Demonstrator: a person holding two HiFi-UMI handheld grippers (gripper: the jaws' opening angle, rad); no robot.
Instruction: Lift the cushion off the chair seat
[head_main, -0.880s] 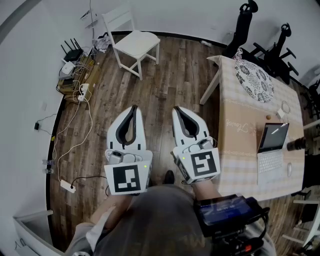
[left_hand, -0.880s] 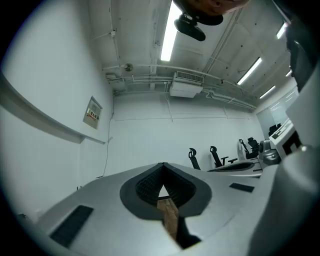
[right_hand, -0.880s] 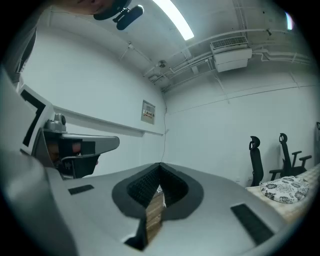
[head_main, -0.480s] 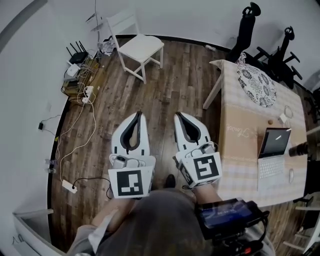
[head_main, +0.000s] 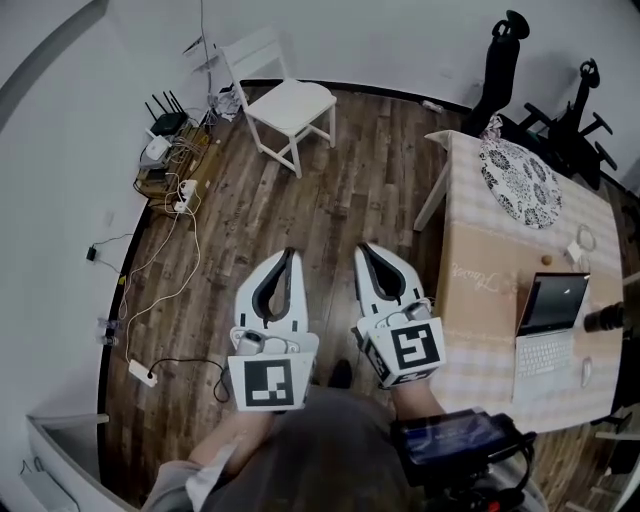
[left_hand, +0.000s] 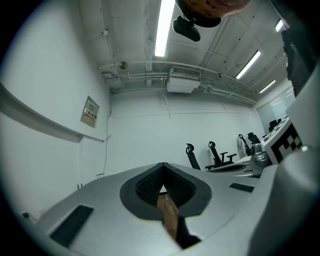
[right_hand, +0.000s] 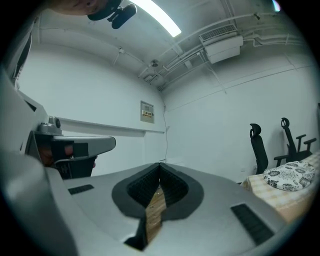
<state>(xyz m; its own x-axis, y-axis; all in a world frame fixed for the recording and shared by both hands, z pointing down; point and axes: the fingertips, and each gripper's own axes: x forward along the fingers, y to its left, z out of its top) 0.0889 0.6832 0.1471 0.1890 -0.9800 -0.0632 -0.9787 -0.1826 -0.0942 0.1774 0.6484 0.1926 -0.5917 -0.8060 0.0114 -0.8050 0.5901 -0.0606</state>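
Just changed: white chair (head_main: 290, 105) sits lower and nearer in head view vs. moments ago. Approach under way, no contact.
Cushion: seat reads plain white; can't tell pad from seat at this range.
Left gripper (head_main: 292, 254), right gripper (head_main: 362, 249): both clenched, empty, side by side.
Room: wood floor (head_main: 330, 200) open ahead. Table (head_main: 470, 270) edge near on right; cable clutter (head_main: 165, 180) along left wall.

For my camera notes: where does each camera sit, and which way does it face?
Head view: on the person's head, looking steeply down at the floor; left claw, right claw show.
Left gripper view: on the left claw, facing level toward a white wall; its shut jaws show.
Right gripper view: on the right claw, facing likewise; its shut jaws show.
Shared: head and right gripper views show the cushion on the table.
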